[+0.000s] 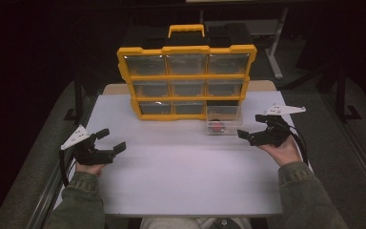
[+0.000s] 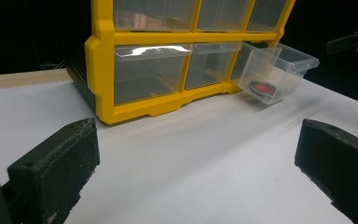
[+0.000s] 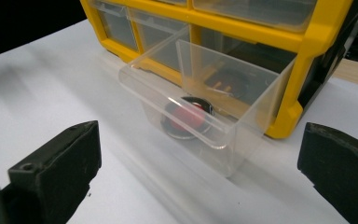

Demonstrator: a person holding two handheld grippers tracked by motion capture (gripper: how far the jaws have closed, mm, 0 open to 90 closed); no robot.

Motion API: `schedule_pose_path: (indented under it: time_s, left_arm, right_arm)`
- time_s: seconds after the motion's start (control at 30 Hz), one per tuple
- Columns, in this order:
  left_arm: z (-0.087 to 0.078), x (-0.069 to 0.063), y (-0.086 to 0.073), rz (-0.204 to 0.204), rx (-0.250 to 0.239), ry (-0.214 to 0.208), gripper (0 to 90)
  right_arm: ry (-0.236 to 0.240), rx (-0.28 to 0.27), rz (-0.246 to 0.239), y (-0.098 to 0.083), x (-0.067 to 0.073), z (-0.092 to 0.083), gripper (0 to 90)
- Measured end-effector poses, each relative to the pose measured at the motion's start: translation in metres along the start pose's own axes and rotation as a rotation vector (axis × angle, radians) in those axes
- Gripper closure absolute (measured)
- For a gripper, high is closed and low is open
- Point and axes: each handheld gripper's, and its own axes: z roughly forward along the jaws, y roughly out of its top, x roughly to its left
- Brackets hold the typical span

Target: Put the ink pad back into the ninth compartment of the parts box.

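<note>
A yellow organiser cabinet [image 1: 187, 76] with clear drawers stands at the back of the white table [image 1: 181, 167]. Its bottom right drawer [image 1: 223, 125] is pulled out and holds a red and black round object [image 1: 217, 127]. From the right gripper view the drawer [image 3: 205, 112] sits just ahead of the jaws, with the red object [image 3: 186, 116] inside. My right gripper [image 1: 251, 128] is open beside the drawer, to its right. My left gripper [image 1: 112, 140] is open over the table's left side, holding nothing. In the left gripper view the cabinet [image 2: 168, 60] and the drawer [image 2: 275, 70] lie ahead.
A yellow carry handle [image 1: 186, 29] tops the cabinet. The table's wooden back edge [image 1: 262, 86] shows behind it. Dark floor and a metal stand [image 1: 276, 52] surround the table. Bare white surface stretches between the two hands.
</note>
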Motion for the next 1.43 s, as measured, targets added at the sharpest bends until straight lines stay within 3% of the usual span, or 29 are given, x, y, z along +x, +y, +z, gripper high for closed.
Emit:
schedule_pose_path:
  time_s: [0.73,1.43]
  left_arm:
    - [0.001,0.001,-0.001,0.000,0.011,0.000,0.0]
    - [0.002,0.001,-0.001,-0.003,0.011,-0.005,0.0]
  right_arm:
    - [-0.035,-0.043,0.025,-0.034,0.002,-0.009,0.0]
    - [-0.108,-0.155,0.015,-0.054,0.006,-0.036,0.0]
